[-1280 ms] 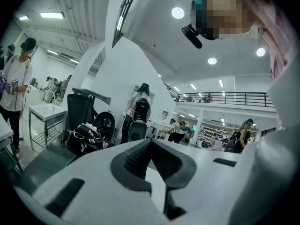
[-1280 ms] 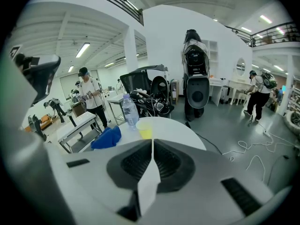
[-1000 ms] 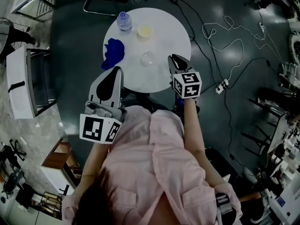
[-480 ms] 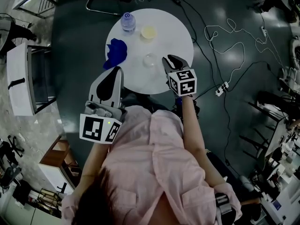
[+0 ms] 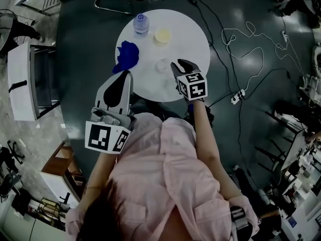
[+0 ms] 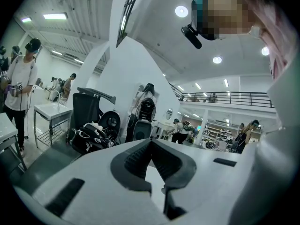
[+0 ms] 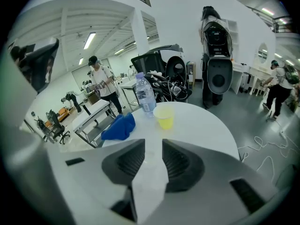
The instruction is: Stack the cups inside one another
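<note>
On the round white table [image 5: 193,44], two cups stand apart, not nested. The only print in view is the black-and-white square markers on each gripper's cube; the label on the water bottle [image 5: 141,23] is too small to read.

The yellow cup [image 5: 162,34] is translucent and tapers to its base. It stands upright, mouth up, long axis vertical, at the far side just right of the bottle. The clear cup [image 5: 162,65] is see-through and faint, also mouth up, nearer the person and mid-table. A blue cloth [image 5: 126,55] lies crumpled at the left edge.

The right gripper [image 5: 176,64] is over the table with its tips just right of the clear cup, jaws apart. In the right gripper view [image 7: 153,146] the gap shows mostly white tabletop. I cannot tell if the clear cup sits in it. Yellow cup [image 7: 164,117], bottle [image 7: 145,95] and cloth [image 7: 118,126] lie beyond.

The left gripper [image 5: 124,78] is at the near-left table edge. Its pad tips meet [image 6: 151,144] with nothing between.
</note>
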{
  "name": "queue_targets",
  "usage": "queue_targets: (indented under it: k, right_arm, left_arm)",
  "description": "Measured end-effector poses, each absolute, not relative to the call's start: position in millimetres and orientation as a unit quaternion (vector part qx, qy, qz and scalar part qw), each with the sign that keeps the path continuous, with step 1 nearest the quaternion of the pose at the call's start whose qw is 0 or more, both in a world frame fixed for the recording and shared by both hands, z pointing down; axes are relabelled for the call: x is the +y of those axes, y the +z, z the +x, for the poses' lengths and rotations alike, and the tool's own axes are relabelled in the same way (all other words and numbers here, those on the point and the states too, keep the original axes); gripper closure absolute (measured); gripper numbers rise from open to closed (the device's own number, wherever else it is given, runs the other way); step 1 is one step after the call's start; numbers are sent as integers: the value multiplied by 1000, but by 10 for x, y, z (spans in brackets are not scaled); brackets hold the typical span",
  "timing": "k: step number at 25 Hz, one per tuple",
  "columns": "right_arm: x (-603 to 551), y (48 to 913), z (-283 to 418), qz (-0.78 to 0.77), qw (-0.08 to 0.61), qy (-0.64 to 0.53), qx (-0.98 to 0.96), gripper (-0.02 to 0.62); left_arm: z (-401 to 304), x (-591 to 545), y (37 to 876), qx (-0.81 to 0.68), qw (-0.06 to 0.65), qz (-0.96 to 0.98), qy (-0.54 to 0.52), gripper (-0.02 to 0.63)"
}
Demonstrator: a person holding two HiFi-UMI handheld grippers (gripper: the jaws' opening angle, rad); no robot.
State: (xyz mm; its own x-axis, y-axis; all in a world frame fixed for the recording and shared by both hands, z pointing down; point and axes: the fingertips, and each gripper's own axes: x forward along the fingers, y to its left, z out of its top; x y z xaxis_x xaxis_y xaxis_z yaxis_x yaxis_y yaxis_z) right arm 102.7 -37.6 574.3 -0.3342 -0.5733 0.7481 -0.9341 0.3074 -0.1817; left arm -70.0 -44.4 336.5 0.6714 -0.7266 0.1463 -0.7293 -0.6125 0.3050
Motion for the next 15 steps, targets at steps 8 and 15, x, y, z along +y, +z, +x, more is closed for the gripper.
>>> queue_targets:
  k: [8, 15]
  right_arm:
    - [-393, 5909, 922, 482, 309, 334, -749, 489]
    - [-420, 6064, 888, 470, 327, 358, -737, 489]
  left_arm:
    - [-749, -542, 3373, -407, 175, 896, 4, 591]
    - [-782, -609, 3382, -410, 177, 895, 4, 591]
